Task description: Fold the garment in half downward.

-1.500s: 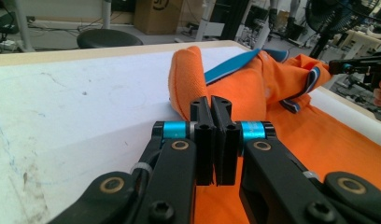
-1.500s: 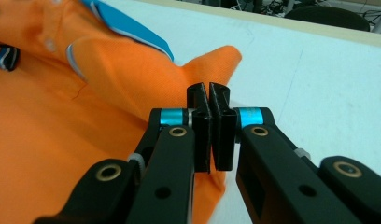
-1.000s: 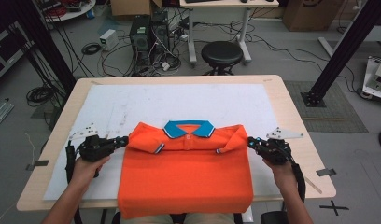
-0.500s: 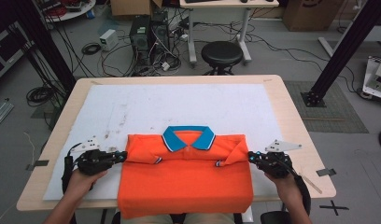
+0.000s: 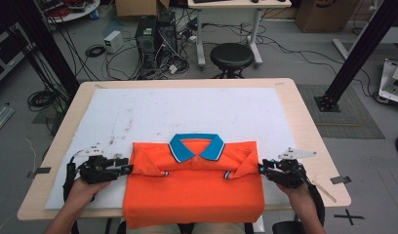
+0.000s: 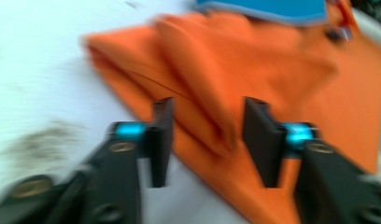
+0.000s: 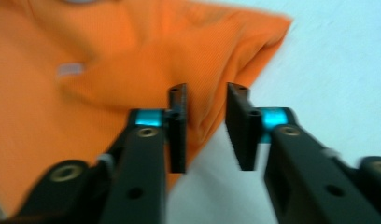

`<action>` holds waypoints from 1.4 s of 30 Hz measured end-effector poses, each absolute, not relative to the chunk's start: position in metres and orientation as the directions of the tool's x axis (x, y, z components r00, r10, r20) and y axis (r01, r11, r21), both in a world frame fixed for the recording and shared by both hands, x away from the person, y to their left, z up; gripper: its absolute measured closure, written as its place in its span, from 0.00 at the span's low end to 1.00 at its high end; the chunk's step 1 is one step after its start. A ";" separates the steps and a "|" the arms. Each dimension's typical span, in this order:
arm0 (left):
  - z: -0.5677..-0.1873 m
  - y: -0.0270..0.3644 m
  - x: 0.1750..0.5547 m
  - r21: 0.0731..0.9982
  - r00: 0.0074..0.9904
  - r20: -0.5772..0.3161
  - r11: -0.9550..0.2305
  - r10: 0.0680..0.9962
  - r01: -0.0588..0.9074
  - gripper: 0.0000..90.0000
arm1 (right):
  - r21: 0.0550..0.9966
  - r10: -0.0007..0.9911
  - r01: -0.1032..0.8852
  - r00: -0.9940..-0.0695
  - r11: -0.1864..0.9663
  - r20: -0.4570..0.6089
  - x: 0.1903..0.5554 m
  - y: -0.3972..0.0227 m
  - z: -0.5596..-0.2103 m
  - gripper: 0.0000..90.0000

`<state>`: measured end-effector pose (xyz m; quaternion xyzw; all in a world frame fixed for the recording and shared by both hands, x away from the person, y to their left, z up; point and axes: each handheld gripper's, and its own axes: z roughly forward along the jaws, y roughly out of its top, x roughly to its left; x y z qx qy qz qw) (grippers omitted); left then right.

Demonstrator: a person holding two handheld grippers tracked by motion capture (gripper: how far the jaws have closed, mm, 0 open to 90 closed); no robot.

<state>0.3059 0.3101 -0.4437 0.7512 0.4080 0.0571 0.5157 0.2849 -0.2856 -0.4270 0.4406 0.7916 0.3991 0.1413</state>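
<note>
My soft ribbed orange polo shirt (image 5: 194, 187) lies folded at the surface's (image 5: 187, 105) near edge, its hem overhanging. My left gripper (image 5: 128, 169) and right gripper (image 5: 261, 169) have just been opening, spread, cloth folds between unpinched; bare white sheet beyond.

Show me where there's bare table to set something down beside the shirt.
The white mat is bare between the blue collar and the far table edge. Crowded: the orange shirt fills the near middle, with the left claw and right claw at its sides.
</note>
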 end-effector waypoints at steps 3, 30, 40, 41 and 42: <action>-0.438 0.319 0.317 0.837 0.606 -0.359 -0.043 0.710 0.546 0.48 | 0.786 0.843 0.570 -0.523 0.239 0.122 0.294 -0.291 -0.419 0.69; -0.451 0.287 0.371 0.781 0.600 -0.271 -0.192 0.753 0.594 0.93 | 0.679 0.839 0.684 -0.511 0.267 0.185 0.379 -0.271 -0.443 0.91; -0.434 0.292 0.388 0.815 0.544 -0.290 -0.094 0.788 0.571 0.93 | 0.751 0.866 0.566 -0.501 0.340 -0.014 0.392 -0.268 -0.420 0.96; -0.432 0.292 0.391 0.821 0.539 -0.289 -0.085 0.791 0.565 0.93 | 0.751 0.866 0.566 -0.501 0.340 -0.014 0.392 -0.268 -0.420 0.96; -0.428 0.291 0.397 0.825 0.534 -0.294 -0.071 0.793 0.560 0.93 | 0.765 0.878 0.559 -0.479 0.320 -0.017 0.400 -0.268 -0.414 0.96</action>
